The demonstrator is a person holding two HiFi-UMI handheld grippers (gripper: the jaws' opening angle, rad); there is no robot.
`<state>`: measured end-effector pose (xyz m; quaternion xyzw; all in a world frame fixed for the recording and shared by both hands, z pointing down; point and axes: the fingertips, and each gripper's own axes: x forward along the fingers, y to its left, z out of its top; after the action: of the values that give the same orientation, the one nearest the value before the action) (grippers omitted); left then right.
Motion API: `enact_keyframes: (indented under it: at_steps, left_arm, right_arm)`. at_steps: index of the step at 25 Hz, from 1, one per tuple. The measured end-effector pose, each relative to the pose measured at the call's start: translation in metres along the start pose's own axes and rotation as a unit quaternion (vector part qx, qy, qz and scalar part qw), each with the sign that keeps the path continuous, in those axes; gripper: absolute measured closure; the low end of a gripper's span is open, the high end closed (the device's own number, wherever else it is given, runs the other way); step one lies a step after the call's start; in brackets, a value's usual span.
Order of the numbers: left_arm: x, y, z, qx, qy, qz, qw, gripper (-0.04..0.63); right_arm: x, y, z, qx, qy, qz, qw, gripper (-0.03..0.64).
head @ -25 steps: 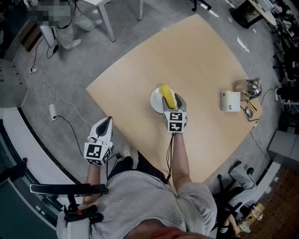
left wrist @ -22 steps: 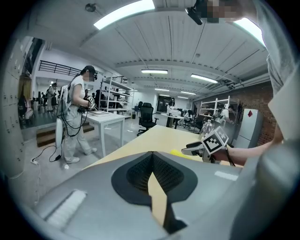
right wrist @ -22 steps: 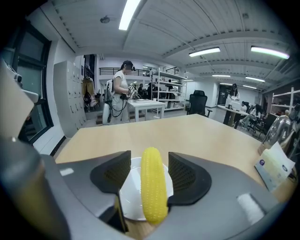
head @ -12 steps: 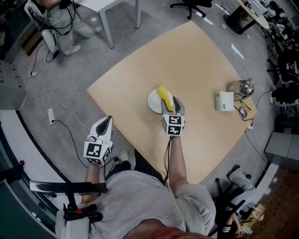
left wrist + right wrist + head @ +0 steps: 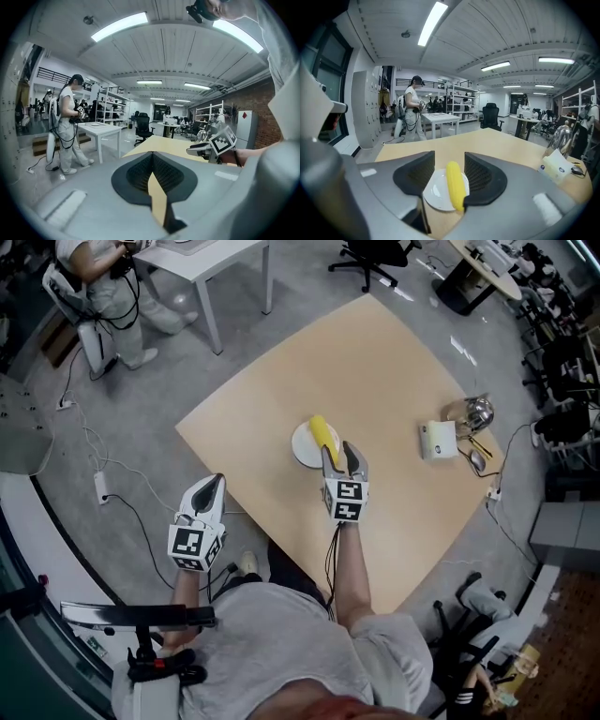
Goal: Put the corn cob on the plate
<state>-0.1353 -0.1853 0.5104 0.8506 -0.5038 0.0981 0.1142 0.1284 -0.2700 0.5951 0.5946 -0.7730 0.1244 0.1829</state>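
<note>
Grey and white, the left tool (image 5: 214,482) hangs off the pale wooden tabletop (image 5: 394,352), past its edge at about 8 o'clock from the plate and over the floor. In its own view the jaws meet at the tips with nothing between them. It has no part in this job, and I judge it is held out there simply to keep out of the way.

Near the tabletop's middle sits the round white plate (image 5: 301,446). The yellow corn cob (image 5: 323,432) lies on it, toward its 1 o'clock side, with the far end reaching about to the rim and nothing gripping it. By the look of things, the goal is met.

At about 5 o'clock from the plate, the right tool (image 5: 339,452) points at the cob from the near side. Its jaws stand apart and have just been closing a little. The right gripper view shows the cob through the gap, lying on the plate beyond the pads, not pressed by them. Held clear like that, the tool cannot nudge the cob off.

Far out at 3 o'clock, well apart, a small white box (image 5: 437,440) and a shiny rounded vessel (image 5: 472,412) stand near the tabletop's edge.
</note>
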Motion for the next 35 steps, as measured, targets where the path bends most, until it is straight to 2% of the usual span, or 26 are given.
enact_keyframes:
  at_steps: [14, 22, 35]
  left_arm:
    - [-0.044, -0.013, 0.024, 0.025, -0.042, -0.018, 0.9986, 0.575]
    - [-0.059, -0.024, 0.035, 0.046, -0.064, -0.038, 0.9961, 0.575]
    - [-0.094, -0.042, 0.042, 0.059, -0.087, -0.064, 0.9924, 0.575]
  right_arm:
    - [-0.081, 0.026, 0.024, -0.001, -0.050, -0.018, 0.999, 0.475]
    - [-0.119, 0.034, 0.025, 0.004, -0.071, -0.042, 0.997, 0.515]
    - [-0.188, 0.054, 0.027, 0.013, -0.104, -0.063, 0.992, 0.545]
